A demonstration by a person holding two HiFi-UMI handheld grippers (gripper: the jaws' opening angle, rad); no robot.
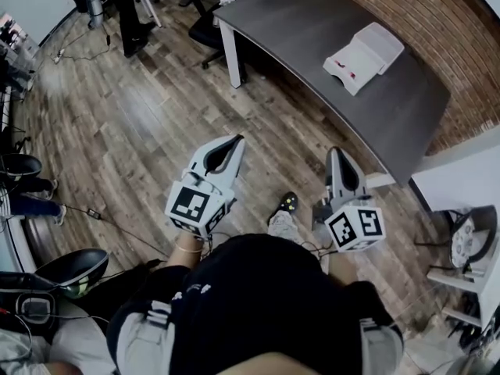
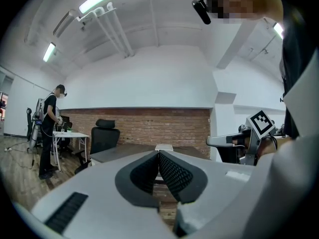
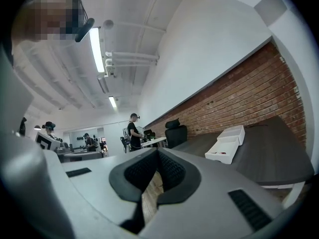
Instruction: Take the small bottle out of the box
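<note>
Left hand-held gripper [image 1: 235, 141] and right hand-held gripper [image 1: 337, 153] closed, empty; box [image 1: 367, 51] print too small.

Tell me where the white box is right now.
The white box lies open on the dark table, upper right in the head view, near the brick wall.

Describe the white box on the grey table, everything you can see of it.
The white box looks like smooth card or plastic and lies open in two joined halves: a shallow tray facing up, and the lid laid flat beside it, toward the brick wall. Small red marks show inside the tray; no bottle can be made out. It rests flat on the grey table, and nothing else touches it.
</note>
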